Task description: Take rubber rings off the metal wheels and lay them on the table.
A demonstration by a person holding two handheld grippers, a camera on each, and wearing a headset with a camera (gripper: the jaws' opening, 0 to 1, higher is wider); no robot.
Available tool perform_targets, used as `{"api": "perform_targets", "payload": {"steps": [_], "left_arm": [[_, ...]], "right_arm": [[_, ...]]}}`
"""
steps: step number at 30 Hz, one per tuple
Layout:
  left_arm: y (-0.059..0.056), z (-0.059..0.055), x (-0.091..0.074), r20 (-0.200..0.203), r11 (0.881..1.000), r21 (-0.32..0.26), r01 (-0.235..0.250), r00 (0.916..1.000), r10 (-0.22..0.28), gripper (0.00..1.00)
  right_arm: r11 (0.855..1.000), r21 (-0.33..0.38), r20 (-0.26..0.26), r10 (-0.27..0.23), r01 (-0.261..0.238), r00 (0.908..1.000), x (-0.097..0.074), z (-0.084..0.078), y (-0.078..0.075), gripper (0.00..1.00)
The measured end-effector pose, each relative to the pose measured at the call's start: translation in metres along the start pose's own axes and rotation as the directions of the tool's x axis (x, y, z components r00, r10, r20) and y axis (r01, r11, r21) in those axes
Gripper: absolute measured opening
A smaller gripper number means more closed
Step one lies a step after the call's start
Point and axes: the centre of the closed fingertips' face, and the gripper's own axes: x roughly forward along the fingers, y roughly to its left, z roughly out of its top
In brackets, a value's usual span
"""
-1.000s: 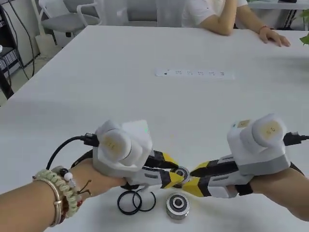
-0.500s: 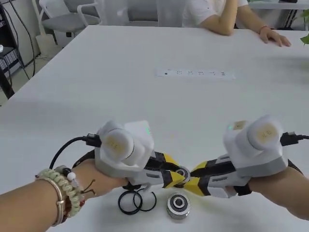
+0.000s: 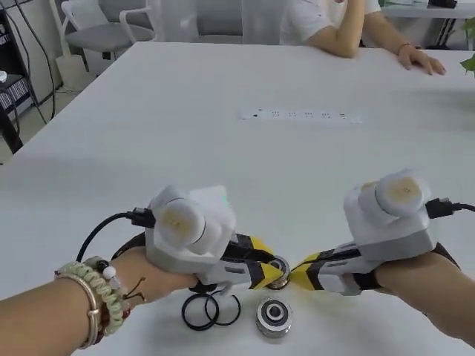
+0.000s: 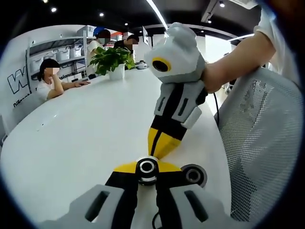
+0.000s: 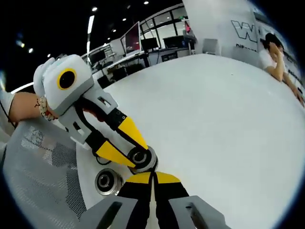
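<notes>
clamping a metal wheel (image 3: pixel 280 268) between its yellow-tipped jaws, your left gripper (image 3: pixel 265 273) holds it low over the white table (image 3: pixel 223 156), near the edge closest to you. you cannot tell whether the wheel touches the surface or hangs just off it. in the left gripper view the wheel (image 4: pixel 147 168) sits squeezed between the two jaws with its round bearing face turned toward the camera.

your right gripper (image 3: pixel 298 273) comes in from the opposite side, nose to nose with the left one. in the right gripper view its jaws are together, with a thin line between them, and their tips sit right against the rim of the held wheel (image 5: pixel 141 158). you cannot tell whether they pinch a rubber ring there.

a second metal wheel (image 3: pixel 274 316) lies face up on the table just in front of the two grippers, touching neither. two black rubber rings (image 3: pixel 202 310) lie on the table just left of that wheel, overlapping one another, beside your left gripper's body.

farther out, a white power strip (image 3: pixel 300 114) lies near the middle of the table, well apart from the work. at the far edge a person's forearm (image 3: pixel 349 33) rests on the table.
</notes>
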Motion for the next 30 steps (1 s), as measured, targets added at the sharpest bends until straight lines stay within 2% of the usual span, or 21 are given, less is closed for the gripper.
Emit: {"api": "perform_targets", "payload": {"steps": [3, 5, 6, 7, 8, 10, 11, 12, 13, 14, 15, 19, 20, 21, 22, 24, 25, 26, 27, 28, 30], "left_arm": [[0.001, -0.001, -0.001, -0.002, 1.0, -0.012, 0.006, 1.0, -0.006, 0.08], [0.001, -0.002, -0.002, -0.001, 1.0, -0.025, 0.013, 0.9999, -0.013, 0.08], [0.001, -0.003, -0.003, 0.0, 1.0, -0.025, 0.017, 0.9999, -0.017, 0.07], [0.001, -0.003, -0.003, 0.002, 1.0, -0.024, 0.017, 0.9998, -0.017, 0.07], [0.001, -0.003, -0.003, 0.002, 1.0, -0.022, 0.018, 0.9998, -0.018, 0.07], [0.001, -0.003, -0.003, -0.002, 1.0, -0.015, 0.017, 0.9999, -0.017, 0.07], [0.001, -0.003, -0.003, -0.004, 1.0, -0.015, 0.016, 0.9999, -0.016, 0.07], [0.001, -0.003, -0.004, -0.006, 1.0, -0.013, 0.016, 0.9998, -0.017, 0.07], [0.001, -0.004, -0.004, -0.007, 1.0, -0.013, 0.018, 0.9998, -0.018, 0.07], [0.001, -0.004, -0.004, -0.007, 1.0, -0.011, 0.016, 0.9998, -0.016, 0.07], [0.002, -0.003, -0.004, -0.009, 1.0, -0.01, 0.013, 0.9999, -0.013, 0.07], [0.002, -0.003, -0.003, -0.013, 1.0, -0.004, 0.013, 0.9998, -0.013, 0.07], [0.002, -0.003, -0.003, -0.012, 1.0, -0.004, 0.012, 0.9999, -0.012, 0.07], [0.002, -0.003, -0.004, -0.011, 1.0, -0.002, 0.013, 0.9999, -0.013, 0.07], [0.002, -0.003, -0.004, -0.009, 1.0, -0.001, 0.013, 0.9999, -0.013, 0.07], [0.002, -0.003, -0.004, -0.006, 1.0, -0.002, 0.013, 0.9999, -0.013, 0.07], [0.002, -0.003, -0.004, -0.005, 1.0, -0.003, 0.012, 0.9999, -0.012, 0.07], [0.002, -0.003, -0.004, -0.002, 1.0, -0.005, 0.012, 0.9999, -0.012, 0.07], [0.002, -0.003, -0.004, -0.001, 1.0, -0.005, 0.011, 0.9999, -0.011, 0.07], [0.002, -0.003, -0.004, 0.001, 1.0, -0.006, 0.011, 0.9999, -0.011, 0.07], [0.002, -0.003, -0.004, 0.003, 1.0, -0.01, 0.009, 1.0, -0.009, 0.07]], "right_arm": [[0.987, 0.16, 0.033, 0.025, -0.03, 0.9991, -0.001, 0.0, 0.0, 0.0], [0.955, 0.293, 0.061, 0.039, -0.055, 0.9974, 0.0, 0.0, -0.001, 0.0], [0.926, 0.369, 0.082, 0.055, -0.082, 0.9951, -0.001, 0.0, -0.001, 0.0], [0.916, 0.389, 0.103, 0.064, -0.099, 0.9926, -0.001, 0.0, 0.0, 0.0], [0.898, 0.424, 0.12, 0.071, -0.116, 0.9903, 0.0, 0.001, 0.0, 0.0], [0.8, 0.576, 0.181, 0.075, -0.167, 0.9807, -0.002, 0.004, 0.001, 0.0], [0.739, 0.639, 0.23, 0.079, -0.212, 0.97, -0.003, 0.007, 0.0, 0.0], [0.699, 0.679, 0.249, 0.069, -0.225, 0.9661, -0.005, 0.008, -0.001, 0.0], [0.638, 0.719, 0.294, 0.08, -0.276, 0.9524, -0.007, 0.013, 0.001, 0.0], [0.623, 0.73, 0.297, 0.081, -0.281, 0.9514, -0.007, 0.013, 0.001, 0.0], [0.616, 0.739, 0.289, 0.074, -0.272, 0.9544, -0.006, 0.01, 0.001, 0.0], [0.633, 0.734, 0.266, 0.067, -0.247, 0.9617, -0.005, 0.008, 0.004, 0.0], [0.656, 0.72, 0.243, 0.065, -0.225, 0.9679, -0.004, 0.007, 0.003, 0.0], [0.694, 0.692, 0.216, 0.066, -0.2, 0.9741, -0.004, 0.005, 0.004, 0.0], [0.741, 0.648, 0.191, 0.064, -0.175, 0.9794, -0.003, 0.005, 0.003, 0.0], [0.765, 0.618, 0.21, 0.063, -0.182, 0.9757, -0.004, 0.014, 0.005, 0.0], [0.759, 0.624, 0.204, 0.069, -0.184, 0.9765, -0.006, 0.014, 0.007, 0.0], [0.763, 0.618, 0.203, 0.078, -0.19, 0.976, -0.006, 0.015, 0.007, 0.0], [0.757, 0.621, 0.215, 0.088, -0.206, 0.9727, -0.006, 0.017, 0.009, 0.0], [0.763, 0.617, 0.204, 0.083, -0.194, 0.9755, -0.006, 0.017, 0.009, 0.0], [0.79, 0.583, 0.199, 0.087, -0.189, 0.9762, -0.007, 0.017, 0.008, 0.0]]}}
